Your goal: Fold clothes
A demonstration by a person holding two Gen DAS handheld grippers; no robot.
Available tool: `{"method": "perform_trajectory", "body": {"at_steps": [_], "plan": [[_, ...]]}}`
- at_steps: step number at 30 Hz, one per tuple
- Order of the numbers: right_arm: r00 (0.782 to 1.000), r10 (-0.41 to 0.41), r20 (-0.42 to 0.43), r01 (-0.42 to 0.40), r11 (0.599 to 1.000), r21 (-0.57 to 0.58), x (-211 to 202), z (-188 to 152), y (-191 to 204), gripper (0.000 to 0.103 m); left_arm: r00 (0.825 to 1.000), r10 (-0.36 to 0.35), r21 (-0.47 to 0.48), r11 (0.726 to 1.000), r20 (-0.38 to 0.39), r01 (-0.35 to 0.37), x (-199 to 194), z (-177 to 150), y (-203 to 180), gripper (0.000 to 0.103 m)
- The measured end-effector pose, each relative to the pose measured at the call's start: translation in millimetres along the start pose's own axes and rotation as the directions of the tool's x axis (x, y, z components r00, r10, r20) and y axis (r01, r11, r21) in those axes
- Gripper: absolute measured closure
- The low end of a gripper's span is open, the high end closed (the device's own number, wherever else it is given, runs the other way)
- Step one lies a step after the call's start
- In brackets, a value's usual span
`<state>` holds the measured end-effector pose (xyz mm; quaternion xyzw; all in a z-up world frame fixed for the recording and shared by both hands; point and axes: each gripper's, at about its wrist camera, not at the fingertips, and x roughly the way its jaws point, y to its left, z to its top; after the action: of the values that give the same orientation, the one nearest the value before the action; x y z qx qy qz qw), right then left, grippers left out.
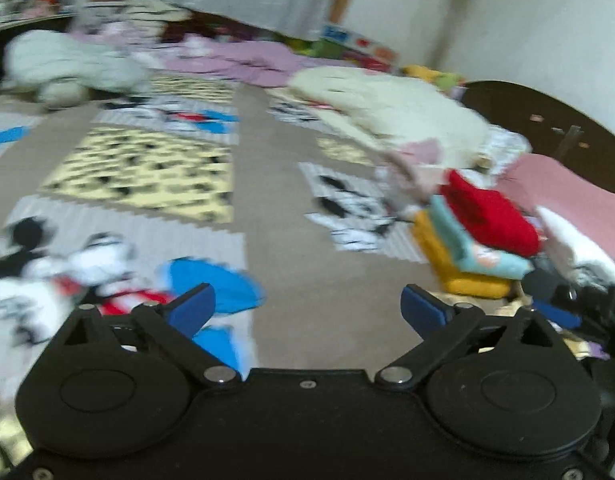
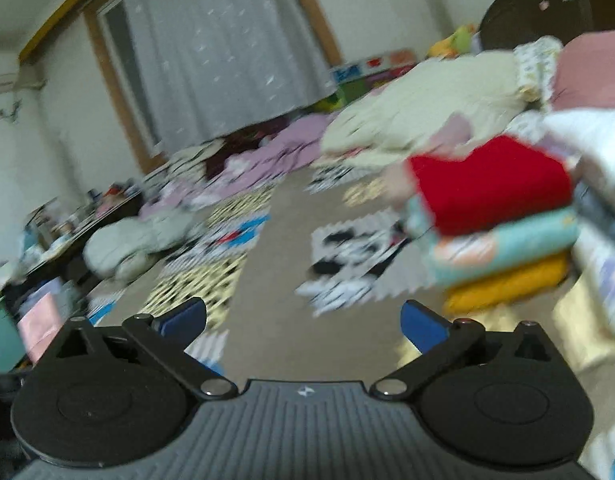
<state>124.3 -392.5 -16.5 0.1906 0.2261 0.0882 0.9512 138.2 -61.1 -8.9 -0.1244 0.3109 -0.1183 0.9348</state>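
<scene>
Grippers are hanging wide and empty, left gripper (image 1: 307,308) and right gripper (image 2: 303,320); folded clothes (image 2: 503,216) are sitting stacked nearby.

Your left tool (image 1: 307,308) is black, with blue pads (image 1: 191,308), round housings and silver screws; your right tool (image 2: 303,320) adds a ribbed grey plate.

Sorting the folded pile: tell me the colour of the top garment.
Red: the top garment lies on a teal piece, best seen in the right wrist view.
</scene>
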Motion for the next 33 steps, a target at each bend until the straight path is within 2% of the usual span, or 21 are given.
{"method": "perform_trajectory", "body": {"at_steps": [5,8,13,18,26,33], "plan": [[0.995,0.046,-0.092,-0.049,0.998,-0.036,-5.5,-30.4,72.9,0.000,0.986,0.166,-0.014,0.986,0.030,-0.165,-55.3,-11.6,30.4,0.000],[0.989,0.056,-0.135,-0.065,0.996,-0.066,-11.7,-43.5,107.3,0.000,0.973,0.226,-0.024,0.974,0.047,-0.225,-80.4,-20.1,42.3,0.000],[0.981,0.055,-0.185,-0.079,0.989,-0.127,-25.7,-62.0,151.4,0.000,0.949,0.309,0.025,0.950,0.062,-0.311,-110.2,-31.6,42.5,0.000],[0.982,0.036,-0.184,-0.068,0.984,-0.167,-44.3,-74.5,180.3,0.000,0.950,0.299,0.017,0.953,0.091,-0.302,-132.9,-39.9,42.5,0.000],[0.985,-0.041,-0.169,-0.003,0.968,-0.250,-64.3,-90.0,205.3,0.000,0.933,0.337,0.081,0.934,0.129,-0.349,-152.5,-48.7,34.2,0.000],[0.985,-0.067,-0.158,0.022,0.962,-0.272,-70.3,-99.0,207.6,0.000,0.945,0.308,0.040,0.949,0.109,-0.314,-159.6,-53.9,36.5,0.000]]}}
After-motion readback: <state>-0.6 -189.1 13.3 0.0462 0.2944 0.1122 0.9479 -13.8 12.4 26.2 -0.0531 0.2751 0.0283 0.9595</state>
